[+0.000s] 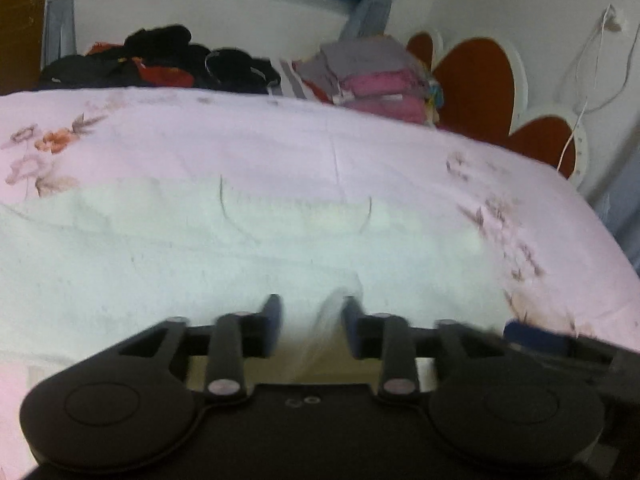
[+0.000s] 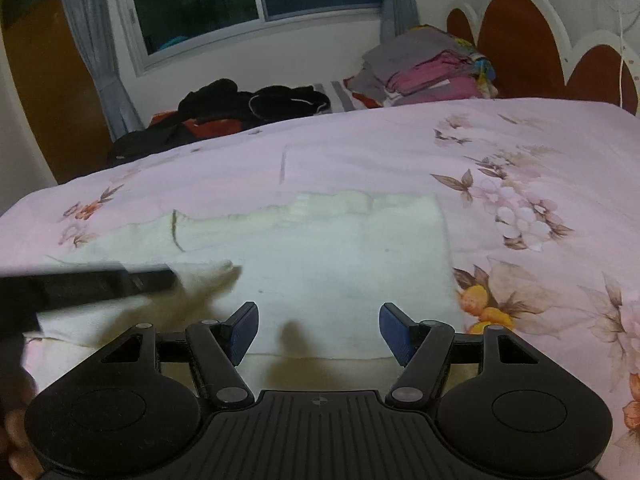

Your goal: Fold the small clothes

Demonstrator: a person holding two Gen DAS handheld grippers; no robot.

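A small white garment [image 2: 328,252] lies flat on the pink floral bedspread [image 2: 520,152]. It also shows in the left wrist view [image 1: 240,248], blurred. My left gripper [image 1: 312,320] hovers low over its near edge, jaws partly apart, with a raised fold of white cloth [image 1: 332,320] between the blue pads; whether it is gripped is unclear. That gripper shows in the right wrist view [image 2: 120,280] as a dark bar at a lifted cloth corner. My right gripper [image 2: 318,326] is open and empty above the garment's near edge.
A stack of folded grey and pink clothes [image 2: 424,68] sits at the far side by the red headboard [image 2: 528,44]. A heap of dark clothes [image 2: 240,108] lies at the far left under the window. A white cable [image 1: 580,92] hangs on the wall.
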